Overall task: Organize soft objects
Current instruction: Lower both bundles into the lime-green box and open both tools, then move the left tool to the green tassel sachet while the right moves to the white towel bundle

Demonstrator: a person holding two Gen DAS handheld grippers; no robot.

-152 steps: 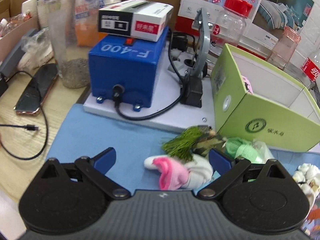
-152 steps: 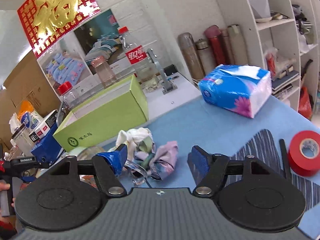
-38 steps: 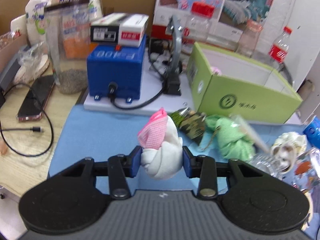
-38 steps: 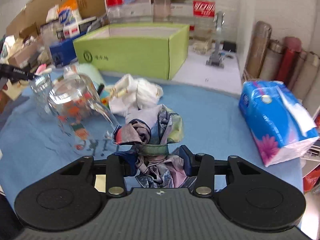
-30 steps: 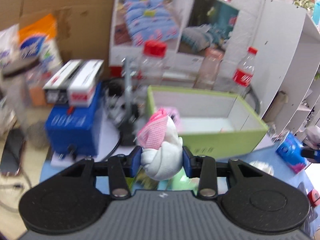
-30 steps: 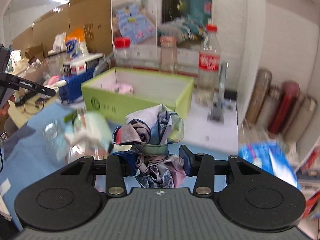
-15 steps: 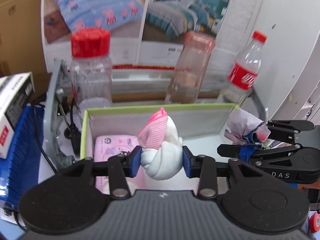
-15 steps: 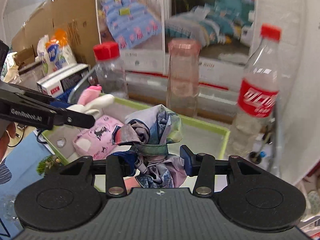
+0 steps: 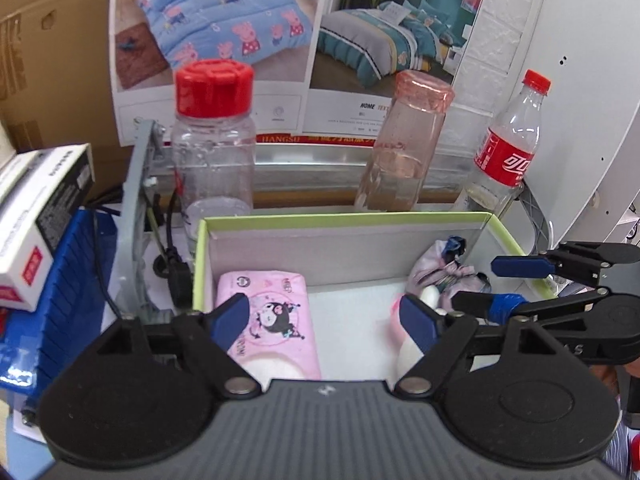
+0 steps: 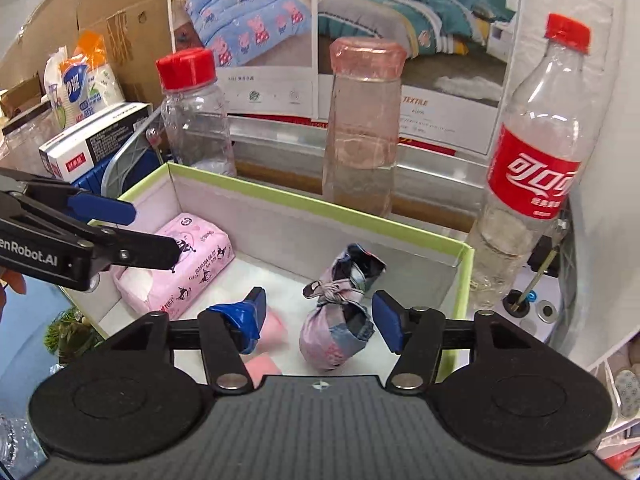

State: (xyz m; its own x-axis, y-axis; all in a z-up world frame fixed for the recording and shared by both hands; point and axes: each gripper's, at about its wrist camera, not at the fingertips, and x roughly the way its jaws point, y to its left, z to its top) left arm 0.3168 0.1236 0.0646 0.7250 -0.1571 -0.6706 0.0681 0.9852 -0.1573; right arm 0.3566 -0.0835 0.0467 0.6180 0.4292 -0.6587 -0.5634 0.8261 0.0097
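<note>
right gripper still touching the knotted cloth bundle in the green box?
Apart. The right wrist view shows the right gripper open, white box floor visible between each blue pad and the knotted cloth bundle lying in the green box.

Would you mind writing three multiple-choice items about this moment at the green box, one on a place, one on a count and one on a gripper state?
1. Where is the knotted cloth bundle?
A. On the blue mat
B. Inside the green box
C. Clamped in the right gripper

2. How many bottles behind the box have red caps?
A. One
B. Two
C. Three

3. How do the left gripper jaws stand?
A. Open, holding nothing
B. Shut on the pink tissue pack
C. Shut on a bottle

Answers:
1 B, the bundle rests on the box floor, between the right gripper's spread fingers.
2 B, the clear jar and the cola bottle have red caps; the pink bottle does not.
3 A, its blue pads stand wide apart with nothing between them.
</note>
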